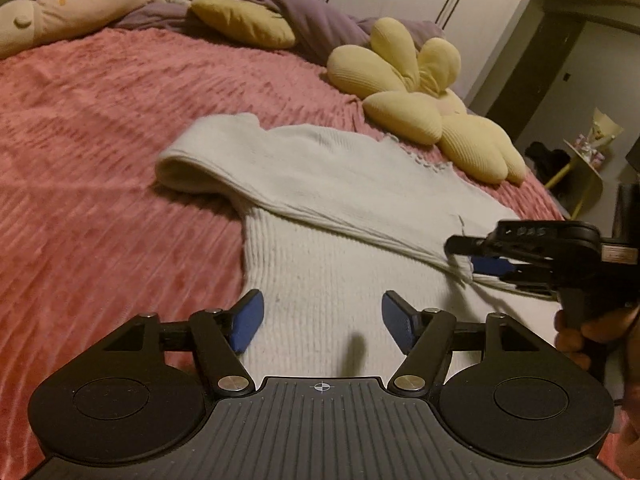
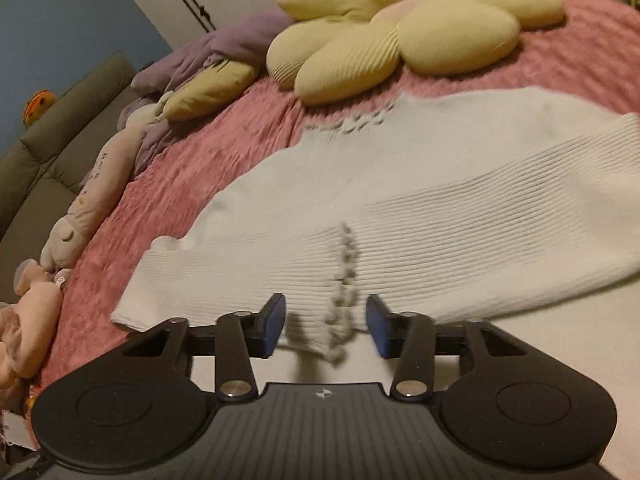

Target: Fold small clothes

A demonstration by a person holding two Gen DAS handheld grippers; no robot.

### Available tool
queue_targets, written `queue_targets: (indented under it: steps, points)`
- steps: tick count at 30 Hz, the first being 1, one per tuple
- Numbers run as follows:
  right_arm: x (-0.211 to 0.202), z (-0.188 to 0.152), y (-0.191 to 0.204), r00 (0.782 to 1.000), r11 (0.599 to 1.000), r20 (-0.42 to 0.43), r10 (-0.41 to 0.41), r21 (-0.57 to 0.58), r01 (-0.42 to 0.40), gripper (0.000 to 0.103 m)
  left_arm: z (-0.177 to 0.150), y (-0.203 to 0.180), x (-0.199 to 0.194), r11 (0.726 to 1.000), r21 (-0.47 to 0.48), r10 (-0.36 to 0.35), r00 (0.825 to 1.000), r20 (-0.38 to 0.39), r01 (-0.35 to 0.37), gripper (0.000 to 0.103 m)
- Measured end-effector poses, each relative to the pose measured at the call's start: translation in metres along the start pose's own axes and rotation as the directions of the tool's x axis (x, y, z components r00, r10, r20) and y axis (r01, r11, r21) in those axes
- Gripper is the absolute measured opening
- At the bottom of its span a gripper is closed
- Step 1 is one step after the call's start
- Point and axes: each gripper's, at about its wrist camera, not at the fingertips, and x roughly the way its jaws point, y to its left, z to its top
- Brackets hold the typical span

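White ribbed top (image 1: 340, 184) lies on the pink bed (image 1: 100, 140). Left tool (image 1: 322, 322) is spread above it; right tool (image 2: 326, 326) is spread around its hem.

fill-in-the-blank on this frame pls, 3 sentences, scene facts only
1. The white ribbed sweater lies on a ____ bedspread.
2. The yellow cushion beyond the sweater is shaped like a ____.
3. The left claw hovers over the sweater with its jaws ____.

Missing words: pink; flower; open
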Motion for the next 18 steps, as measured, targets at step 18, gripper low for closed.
queue_targets:
  steps: [18]
  points:
    - [-0.062, 0.013, -0.081, 0.938, 0.956, 0.192, -0.288, 0.010, 0.292, 0.010, 0.039, -0.012, 0.051, 0.993, 0.059, 0.103, 0.995, 0.006, -0.103, 0.060]
